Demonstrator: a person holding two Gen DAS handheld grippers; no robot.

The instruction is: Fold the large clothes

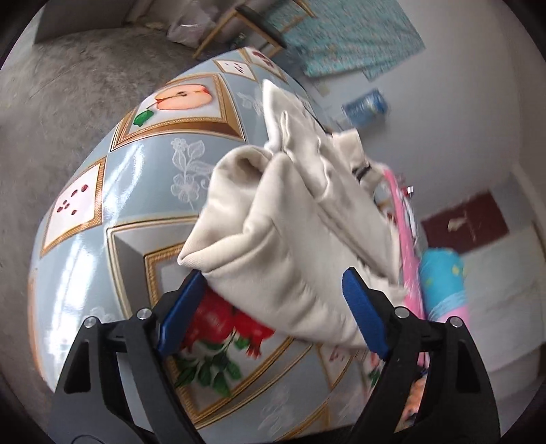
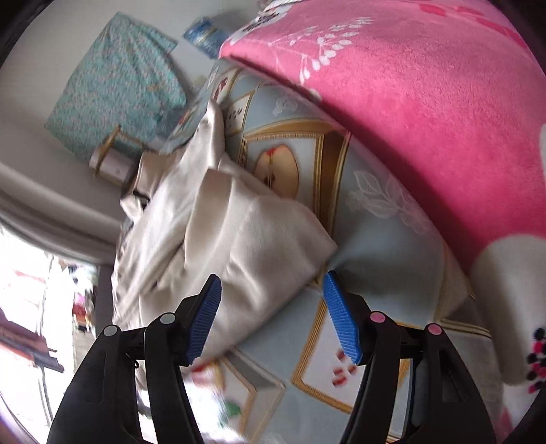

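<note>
A cream-coloured garment (image 1: 290, 218) lies bunched and partly folded on the table with the fruit-print cloth (image 1: 136, 170). My left gripper (image 1: 276, 307) is open, its blue pads on either side of the garment's near folded edge, not closed on it. In the right wrist view the same garment (image 2: 211, 225) spreads across the table (image 2: 375, 239). My right gripper (image 2: 273, 317) is open, its left pad over the garment's near corner, its right pad over bare tablecloth.
A pink floral blanket (image 2: 426, 102) lies on the table's far side in the right wrist view. A blue and pink roll (image 1: 443, 283) sits beside the table. A wooden chair (image 1: 252, 24) and teal cloth (image 1: 348, 34) stand beyond it.
</note>
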